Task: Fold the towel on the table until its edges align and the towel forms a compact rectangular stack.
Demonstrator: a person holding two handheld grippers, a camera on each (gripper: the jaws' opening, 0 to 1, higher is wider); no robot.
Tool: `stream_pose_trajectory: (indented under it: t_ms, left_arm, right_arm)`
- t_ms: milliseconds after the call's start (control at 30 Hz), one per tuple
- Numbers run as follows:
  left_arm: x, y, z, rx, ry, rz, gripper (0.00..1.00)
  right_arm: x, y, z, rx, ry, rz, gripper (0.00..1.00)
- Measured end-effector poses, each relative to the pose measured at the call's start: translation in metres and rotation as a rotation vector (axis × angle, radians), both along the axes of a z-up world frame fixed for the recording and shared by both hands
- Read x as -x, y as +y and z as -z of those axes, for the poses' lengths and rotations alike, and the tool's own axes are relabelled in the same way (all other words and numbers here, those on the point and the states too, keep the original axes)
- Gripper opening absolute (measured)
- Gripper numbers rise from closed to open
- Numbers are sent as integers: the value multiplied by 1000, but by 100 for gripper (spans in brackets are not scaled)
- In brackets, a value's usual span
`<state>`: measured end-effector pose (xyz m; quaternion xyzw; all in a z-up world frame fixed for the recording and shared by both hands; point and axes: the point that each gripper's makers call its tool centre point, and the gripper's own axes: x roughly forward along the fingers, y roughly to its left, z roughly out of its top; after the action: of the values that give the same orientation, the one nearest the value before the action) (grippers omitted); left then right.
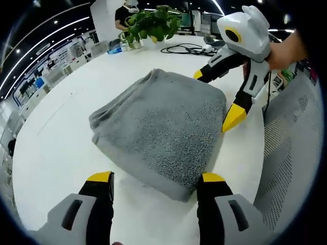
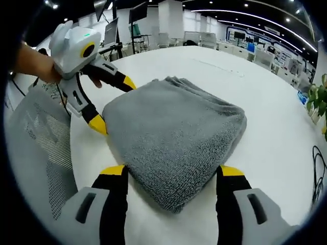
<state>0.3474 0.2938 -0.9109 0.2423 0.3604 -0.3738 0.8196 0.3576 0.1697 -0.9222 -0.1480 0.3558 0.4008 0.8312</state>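
Observation:
A grey towel lies folded into a thick, roughly rectangular stack on the white table. In the left gripper view my left gripper stands open, its yellow-tipped jaws either side of the towel's near corner. My right gripper comes in from the upper right, held by a hand, open at the towel's far right edge. In the right gripper view the towel has its near corner between the open jaws of my right gripper. The left gripper stands open against the towel's left edge.
A potted plant and black cables sit at the table's far side, with a person standing behind. A grey mesh chair stands by the table edge, seen also as the mesh chair. Bare tabletop surrounds the towel.

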Motion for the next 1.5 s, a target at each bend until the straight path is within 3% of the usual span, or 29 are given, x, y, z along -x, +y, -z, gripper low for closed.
stream_pose_trajectory:
  t_ms: [267,1033,1500]
  left_arm:
    - [-11,7,-1,14,-7,-9,60]
    - [-80,27,0,-29,14,-5,60]
    - [-117,31,1,-9,11,-12,61]
  right_arm:
    - [-17,8,0,14,-3,4,70]
    - [-80,36,-3,51,-10,25,71]
    - [-118,41,-7,36,-38,32,72]
